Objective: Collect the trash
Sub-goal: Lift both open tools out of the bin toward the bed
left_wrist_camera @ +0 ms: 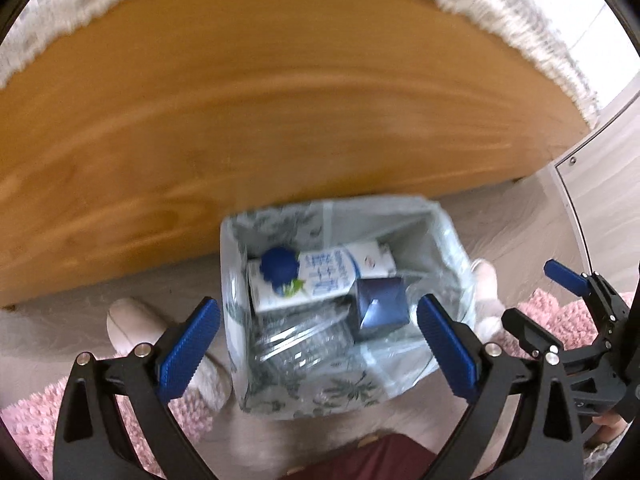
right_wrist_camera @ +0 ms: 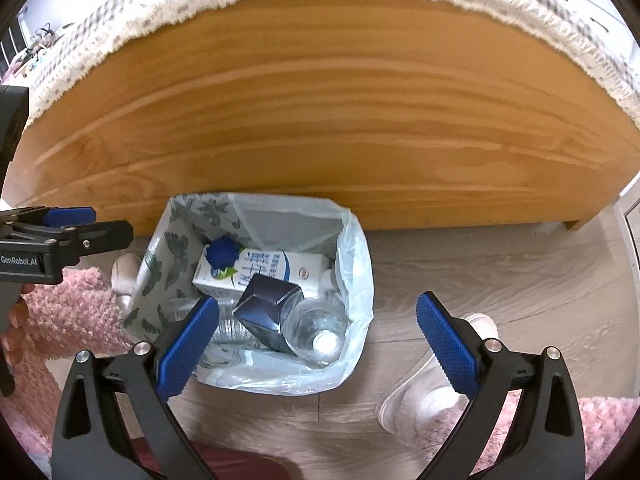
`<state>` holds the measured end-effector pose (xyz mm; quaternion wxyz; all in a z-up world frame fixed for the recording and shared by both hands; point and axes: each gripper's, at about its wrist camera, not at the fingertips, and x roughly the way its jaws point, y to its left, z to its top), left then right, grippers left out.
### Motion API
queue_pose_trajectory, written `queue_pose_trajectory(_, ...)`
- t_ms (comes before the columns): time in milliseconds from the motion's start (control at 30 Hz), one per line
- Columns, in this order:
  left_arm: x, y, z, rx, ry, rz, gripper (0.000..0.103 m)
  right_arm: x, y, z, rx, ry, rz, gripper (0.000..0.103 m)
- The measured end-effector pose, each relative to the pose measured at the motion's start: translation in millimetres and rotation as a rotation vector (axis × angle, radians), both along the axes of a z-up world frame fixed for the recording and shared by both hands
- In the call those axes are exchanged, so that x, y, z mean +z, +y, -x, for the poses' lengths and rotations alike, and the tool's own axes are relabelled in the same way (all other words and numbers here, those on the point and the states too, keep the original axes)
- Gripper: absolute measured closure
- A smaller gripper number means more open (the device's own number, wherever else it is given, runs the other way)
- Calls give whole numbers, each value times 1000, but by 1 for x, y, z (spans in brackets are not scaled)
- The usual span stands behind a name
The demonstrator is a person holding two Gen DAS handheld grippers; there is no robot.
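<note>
Trash already in the lined bin

Bin [right_wrist_camera: 256,280] with a plastic liner sits low in the centre of both views, below both sets of jaws, against a wooden bed frame [right_wrist_camera: 320,120]. Left gripper [left_wrist_camera: 318,344] and right gripper [right_wrist_camera: 318,344] hang over it with jaws spread wide, nothing between them. Inside lie one milk carton [right_wrist_camera: 264,270], one dark blue box [right_wrist_camera: 266,306] and one clear bottle [right_wrist_camera: 316,332]. Bare floor [right_wrist_camera: 500,264] opens to the bin's right; a slippered foot [right_wrist_camera: 432,392] stands lower right.
</note>
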<state>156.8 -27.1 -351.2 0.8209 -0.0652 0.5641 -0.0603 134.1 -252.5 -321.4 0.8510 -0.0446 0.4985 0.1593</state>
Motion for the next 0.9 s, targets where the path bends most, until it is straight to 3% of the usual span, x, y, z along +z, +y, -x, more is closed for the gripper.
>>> queue_pose_trajectory(633, 84, 0, 30, 33, -351, -19, 7, 88, -34, 12, -67, -258, -130, 8)
queue_pose_trajectory(900, 121, -4, 35, 21, -463, -25, 7, 118, -47, 8, -94, -369, -144, 8)
